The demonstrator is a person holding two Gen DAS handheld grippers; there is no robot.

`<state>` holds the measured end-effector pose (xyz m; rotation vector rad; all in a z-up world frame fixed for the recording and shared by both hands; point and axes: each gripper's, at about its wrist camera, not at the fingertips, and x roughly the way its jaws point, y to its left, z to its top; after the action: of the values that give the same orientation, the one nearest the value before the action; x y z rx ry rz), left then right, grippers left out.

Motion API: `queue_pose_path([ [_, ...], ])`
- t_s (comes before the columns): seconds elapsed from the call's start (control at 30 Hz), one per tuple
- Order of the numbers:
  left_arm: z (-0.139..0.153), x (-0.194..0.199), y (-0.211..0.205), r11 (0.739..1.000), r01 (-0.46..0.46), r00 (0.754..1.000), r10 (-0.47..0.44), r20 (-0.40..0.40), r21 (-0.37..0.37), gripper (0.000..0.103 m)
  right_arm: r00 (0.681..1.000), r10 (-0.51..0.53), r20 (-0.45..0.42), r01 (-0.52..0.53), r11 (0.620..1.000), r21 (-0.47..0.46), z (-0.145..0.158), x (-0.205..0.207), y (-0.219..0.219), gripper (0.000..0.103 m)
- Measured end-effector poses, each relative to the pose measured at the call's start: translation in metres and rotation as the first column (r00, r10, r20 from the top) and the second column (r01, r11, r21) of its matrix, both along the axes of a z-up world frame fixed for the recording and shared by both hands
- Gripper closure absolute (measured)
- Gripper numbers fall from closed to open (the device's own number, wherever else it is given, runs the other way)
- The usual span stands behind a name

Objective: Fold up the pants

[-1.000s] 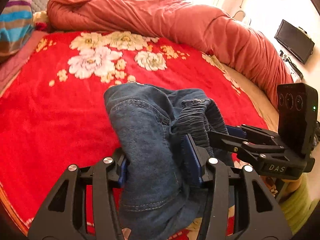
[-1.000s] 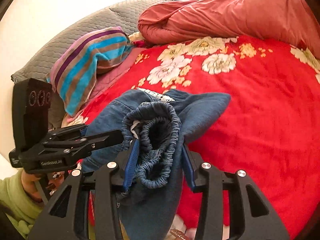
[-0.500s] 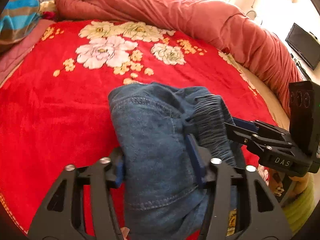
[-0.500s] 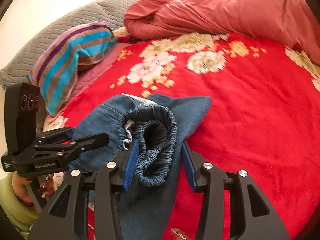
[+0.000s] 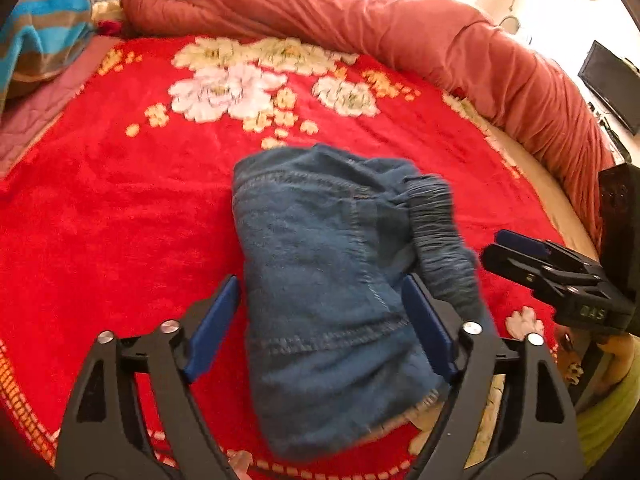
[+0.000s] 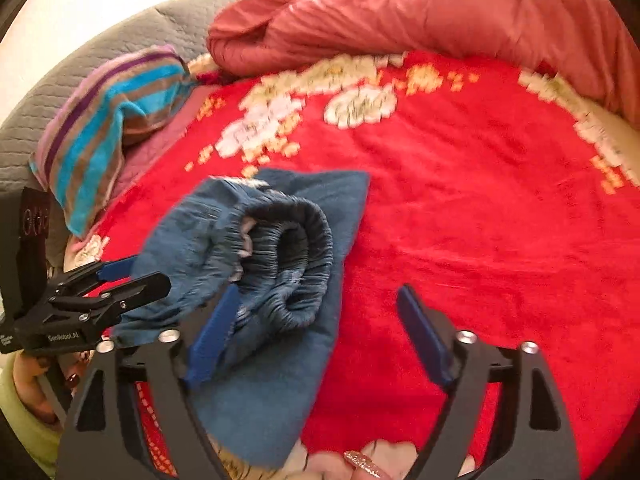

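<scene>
The folded blue denim pants (image 5: 332,280) lie in a bundle on the red floral blanket (image 5: 100,220), gathered elastic waistband (image 6: 292,248) on top. My left gripper (image 5: 320,320) straddles the bundle's near end; its jaws are opening, and its left pad (image 5: 216,328) stands clear of the cloth. My right gripper (image 6: 320,328) is opening too. Its left pad (image 6: 212,336) rests by the waistband, and its right pad (image 6: 424,336) hangs over bare blanket. Each gripper shows in the other's view: the right gripper (image 5: 494,246) and the left gripper (image 6: 150,272) sit at the bundle's sides.
A rolled salmon duvet (image 5: 400,28) runs along the far and right side of the bed. A striped pillow (image 6: 108,120) and grey quilted headboard (image 6: 32,120) sit far left. A dark screen (image 5: 608,80) stands beyond the bed. A hand with a glittery nail (image 6: 364,466) holds the right gripper.
Both grippers' jaws have spread wide and let go of the pants. The bundle has settled lower onto the blanket.
</scene>
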<state>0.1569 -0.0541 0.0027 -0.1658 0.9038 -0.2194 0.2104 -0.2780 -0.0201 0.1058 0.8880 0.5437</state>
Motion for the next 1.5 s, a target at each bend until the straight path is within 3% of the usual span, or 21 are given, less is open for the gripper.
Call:
queue_pose_path([
  [0.13, 0.023, -0.023, 0.001, 1.0, -0.011, 0.998, 0.01, 0.067, 0.012, 0.01, 0.996, 0.002, 0.094, -0.002, 1.0, -0.003, 0.026, -0.03, -0.006, 0.007],
  [0.4, 0.056, -0.074, 0.002, 0.999, -0.032, 0.986, 0.025, 0.167, 0.039, 0.01, 0.962, -0.035, 0.27, 0.037, 0.999, -0.003, 0.067, -0.083, -0.013, 0.005],
  [0.63, 0.062, -0.112, 0.01, 0.998, -0.057, 0.979, 0.048, 0.2, 0.035, 0.01, 0.937, -0.057, 0.345, 0.063, 0.998, -0.007, 0.08, -0.116, -0.016, 0.005],
  [1.03, 0.037, -0.146, 0.018, 0.995, -0.083, 0.985, 0.075, 0.155, 0.048, 0.01, 0.928, -0.066, 0.367, 0.092, 0.994, -0.054, 0.068, -0.161, -0.014, 0.005],
  [1.5, 0.015, -0.153, 0.019, 0.994, -0.094, 0.992, 0.09, 0.087, 0.048, 0.01, 0.967, -0.129, 0.219, 0.142, 0.989, -0.045, 0.025, -0.172, -0.017, 0.005],
])
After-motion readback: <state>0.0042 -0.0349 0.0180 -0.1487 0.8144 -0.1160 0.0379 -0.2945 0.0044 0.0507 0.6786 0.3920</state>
